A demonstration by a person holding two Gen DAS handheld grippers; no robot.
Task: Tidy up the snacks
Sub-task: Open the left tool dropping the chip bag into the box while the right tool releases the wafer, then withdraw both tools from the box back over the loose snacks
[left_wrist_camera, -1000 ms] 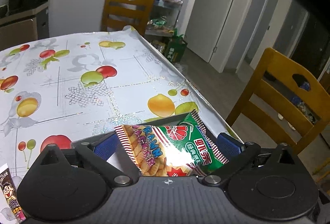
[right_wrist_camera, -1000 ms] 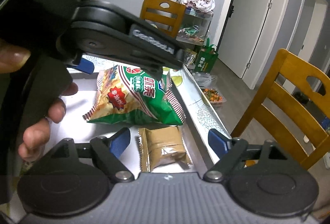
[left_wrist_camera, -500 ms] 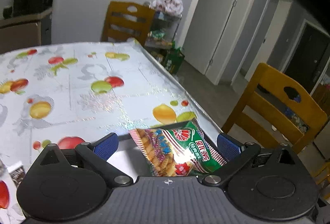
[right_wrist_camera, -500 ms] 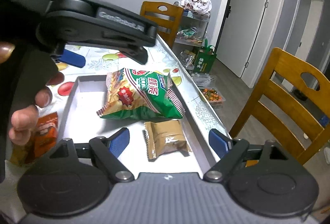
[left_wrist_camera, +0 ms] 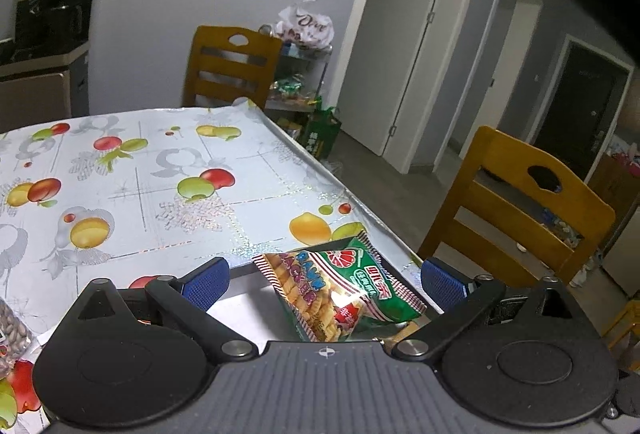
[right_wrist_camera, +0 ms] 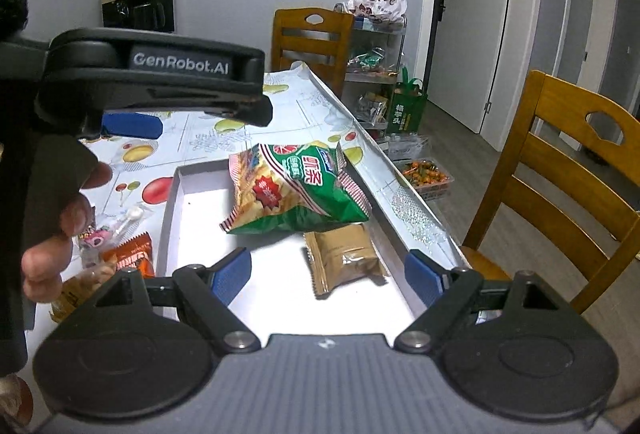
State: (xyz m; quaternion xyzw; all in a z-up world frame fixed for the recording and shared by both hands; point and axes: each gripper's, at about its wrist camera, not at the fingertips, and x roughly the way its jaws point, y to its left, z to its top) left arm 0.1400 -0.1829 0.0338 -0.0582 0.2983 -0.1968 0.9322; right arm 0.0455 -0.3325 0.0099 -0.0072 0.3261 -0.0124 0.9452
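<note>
Two snacks are already laid in the shallow white cardboard tray (right_wrist_camera: 200,206): the green-and-orange crinkly prawn-cracker bag (right_wrist_camera: 296,190) ahead of the right gripper (right_wrist_camera: 328,274), the brown foil packet (right_wrist_camera: 344,254) between its blue pads. Both grippers' jaws are spread wide, nothing held; the left gripper (left_wrist_camera: 324,278) hangs above the bag. The loose wrappers (right_wrist_camera: 120,246) left of the jaws are judged unsorted. The table edge (right_wrist_camera: 400,194) runs close on the right.

Ahead of my right gripper (right_wrist_camera: 327,278), the chip bag (right_wrist_camera: 296,190) lies in the tray (right_wrist_camera: 170,218), seemingly overlapping the packet (right_wrist_camera: 346,254) nearer me.

Both tongs (left_wrist_camera: 324,280) (right_wrist_camera: 328,276) wide apart
</note>
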